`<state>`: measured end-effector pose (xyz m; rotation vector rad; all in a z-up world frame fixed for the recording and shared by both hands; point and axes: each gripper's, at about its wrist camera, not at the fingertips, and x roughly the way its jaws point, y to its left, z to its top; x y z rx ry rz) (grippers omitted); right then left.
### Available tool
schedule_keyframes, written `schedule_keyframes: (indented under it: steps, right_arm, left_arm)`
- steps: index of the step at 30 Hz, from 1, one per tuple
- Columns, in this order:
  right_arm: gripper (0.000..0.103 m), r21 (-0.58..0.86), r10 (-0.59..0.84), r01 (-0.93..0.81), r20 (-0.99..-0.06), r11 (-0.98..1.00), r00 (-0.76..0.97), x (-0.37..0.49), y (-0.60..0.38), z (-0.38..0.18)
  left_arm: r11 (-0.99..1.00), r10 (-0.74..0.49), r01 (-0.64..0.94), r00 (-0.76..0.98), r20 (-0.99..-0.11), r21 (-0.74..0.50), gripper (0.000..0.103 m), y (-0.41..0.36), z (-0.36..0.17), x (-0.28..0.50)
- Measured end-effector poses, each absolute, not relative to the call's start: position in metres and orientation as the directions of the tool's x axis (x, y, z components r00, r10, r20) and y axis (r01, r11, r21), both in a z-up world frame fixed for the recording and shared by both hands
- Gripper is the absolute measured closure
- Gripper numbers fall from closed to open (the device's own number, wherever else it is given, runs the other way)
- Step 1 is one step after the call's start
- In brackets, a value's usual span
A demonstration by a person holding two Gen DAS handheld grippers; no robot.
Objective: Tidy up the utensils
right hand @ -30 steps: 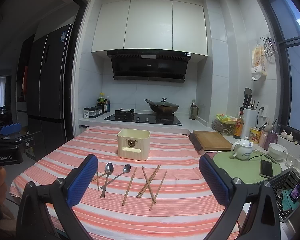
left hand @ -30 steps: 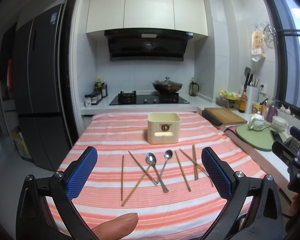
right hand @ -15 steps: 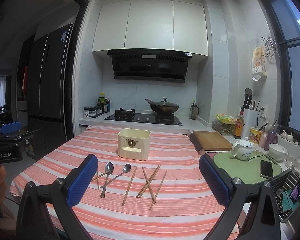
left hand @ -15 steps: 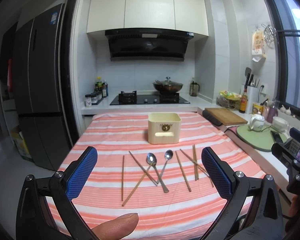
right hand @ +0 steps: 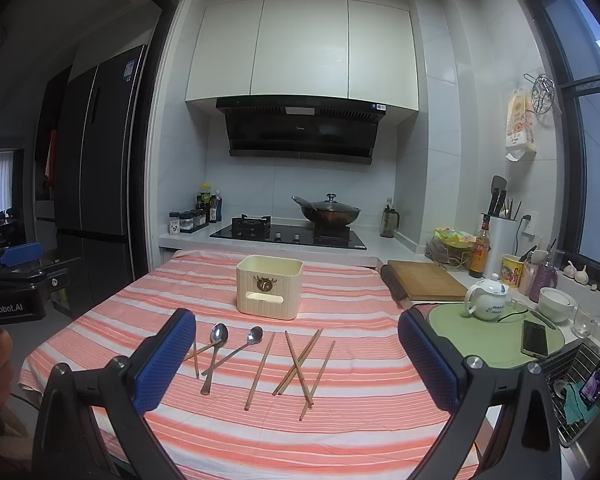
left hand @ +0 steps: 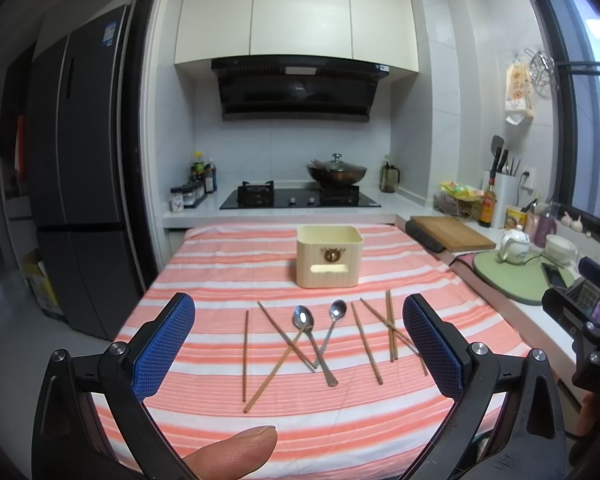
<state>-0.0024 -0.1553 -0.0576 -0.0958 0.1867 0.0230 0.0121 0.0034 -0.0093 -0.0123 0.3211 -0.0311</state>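
Note:
Two metal spoons (left hand: 314, 342) (right hand: 216, 350) and several wooden chopsticks (left hand: 366, 342) (right hand: 298, 362) lie scattered on the striped tablecloth (left hand: 228, 272). A cream utensil holder (left hand: 328, 256) (right hand: 269, 286) stands upright behind them. My left gripper (left hand: 296, 344) is open and empty, held above the table's near side. My right gripper (right hand: 296, 354) is open and empty, also held above the near side. The right gripper's body shows at the right edge of the left wrist view (left hand: 588, 320).
A cutting board (right hand: 426, 280), a teapot (right hand: 486, 302) on a green mat, a phone (right hand: 534, 338) and cups sit on the counter to the right. A stove with a wok (left hand: 336, 174) is behind the table. A fridge (left hand: 80, 200) stands at left.

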Motion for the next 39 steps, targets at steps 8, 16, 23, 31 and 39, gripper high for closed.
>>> schedule_keyframes:
  steps: [8,16,23,31,39]
  right_arm:
    - [0.000,-0.094,0.015,-0.033,-0.192,0.995,0.981,-0.0012,-0.1546,-0.0586]
    - [0.000,-0.092,0.013,-0.031,-0.192,0.995,0.981,-0.0010,-0.1546,-0.0591]
    - [0.000,-0.091,0.012,-0.030,-0.193,0.995,0.981,-0.0008,-0.1548,-0.0589]
    - [0.000,-0.089,0.010,-0.028,-0.196,0.996,0.981,-0.0010,-0.1567,-0.0612]
    - [0.000,-0.084,0.006,-0.023,-0.204,0.996,0.979,0.0014,-0.1600,-0.0644]
  left_arm:
    - [0.999,-0.033,0.029,0.948,-0.316,-0.018,0.000,0.0040,-0.0089,0.0123]
    - [0.999,-0.033,0.029,0.947,-0.318,-0.019,0.000,0.0039,-0.0081,0.0122]
    - [0.999,-0.035,0.030,0.947,-0.319,-0.020,0.000,0.0038,-0.0077,0.0123]
    - [0.999,-0.038,0.032,0.944,-0.327,-0.022,0.000,0.0031,-0.0078,0.0133]
    - [0.999,-0.038,0.033,0.942,-0.332,-0.022,0.000,0.0028,-0.0087,0.0142]
